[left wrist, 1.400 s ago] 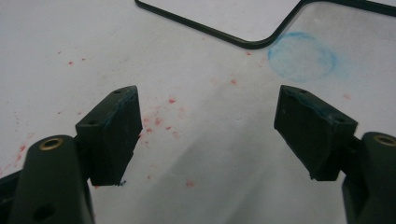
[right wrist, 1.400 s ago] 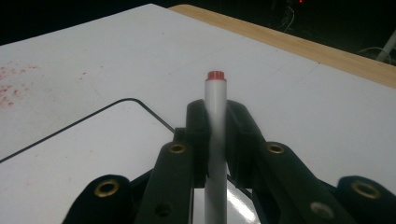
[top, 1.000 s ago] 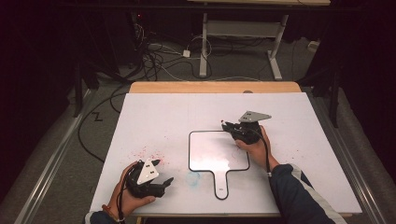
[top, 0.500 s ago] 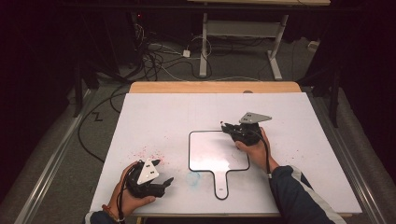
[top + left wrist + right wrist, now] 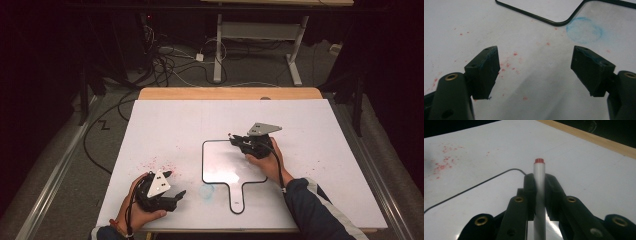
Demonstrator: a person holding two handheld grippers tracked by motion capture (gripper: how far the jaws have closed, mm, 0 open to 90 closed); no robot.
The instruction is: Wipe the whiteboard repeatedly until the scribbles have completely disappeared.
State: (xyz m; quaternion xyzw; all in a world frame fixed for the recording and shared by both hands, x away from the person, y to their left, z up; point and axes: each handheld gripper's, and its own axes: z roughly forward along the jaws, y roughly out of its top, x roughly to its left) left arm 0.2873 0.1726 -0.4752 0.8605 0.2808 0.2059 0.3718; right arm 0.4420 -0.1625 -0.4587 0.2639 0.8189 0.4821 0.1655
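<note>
At a white-topped table point(image 5: 165, 125) with a pale wooden far edge, the right gripper point(image 5: 239, 141) had its two black jaws clamped tight on a slim grey marker pen with a red end point(image 5: 539, 185), which stood up between the pads in the right gripper view. From the high view that gripper hovered over the upper right corner of a small white paddle-shaped board with a thin black rim and a short handle point(image 5: 220, 162), which lay flat near the middle of the table, handle towards the person. The left gripper point(image 5: 172, 196) rested low at the near left of the table, just beside the board's handle, its jaws spread wide with nothing between them. Ahead of it, a faint blue ring-shaped smudge point(image 5: 584, 32) marked the tabletop beside the board's rounded corner, amid scattered red ink specks point(image 5: 509, 65).
</note>
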